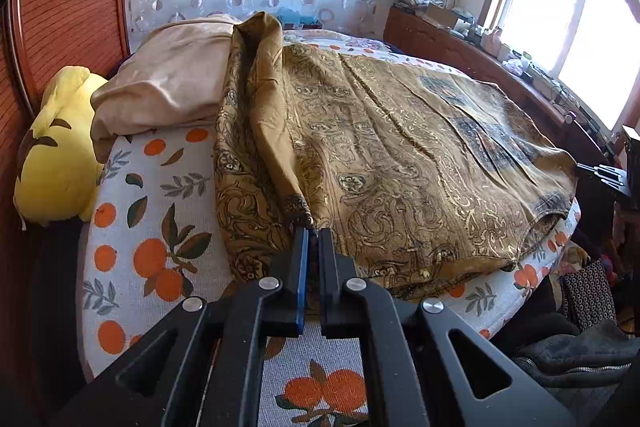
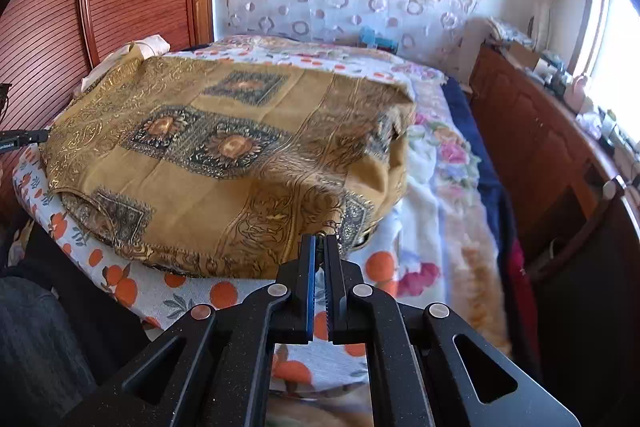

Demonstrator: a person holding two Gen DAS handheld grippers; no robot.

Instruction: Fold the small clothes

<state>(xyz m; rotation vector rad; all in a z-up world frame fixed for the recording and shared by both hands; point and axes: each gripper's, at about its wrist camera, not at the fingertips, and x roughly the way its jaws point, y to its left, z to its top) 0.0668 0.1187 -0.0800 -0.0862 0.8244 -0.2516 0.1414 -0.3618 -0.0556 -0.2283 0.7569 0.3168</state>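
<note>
**Garment pinched at two corners, mid-fold**

Garment (image 1: pixel 400 155), a mustard-gold printed cloth, lies spread across the middle of both views on the bed sheet (image 1: pixel 160 227) with its orange-fruit print. At the lower centre of the left wrist view, the left gripper (image 1: pixel 314 231) is closed on a dark-trimmed corner of the cloth, and a long raised fold runs from that corner up toward the upper middle of the frame. The right gripper (image 2: pixel 320 239), lower centre of its own view, is likewise clamped tight on a hem corner, with the fabric bunched and lifted just above its tips.

Judging by the two lifted corners, the step in hand is carrying one edge over the body of the cloth to make a fold. The next move calls for both corners to travel together and land square on the far edge (uneven travel would skew the crease), then a release.

Outward, a beige pillow (image 1: pixel 168 83) and a yellow plush toy (image 1: pixel 56 147) sit at the left of the left view. No container bears on the job; a cluttered wooden ledge (image 1: pixel 460 39) runs under the window at upper right.
</note>
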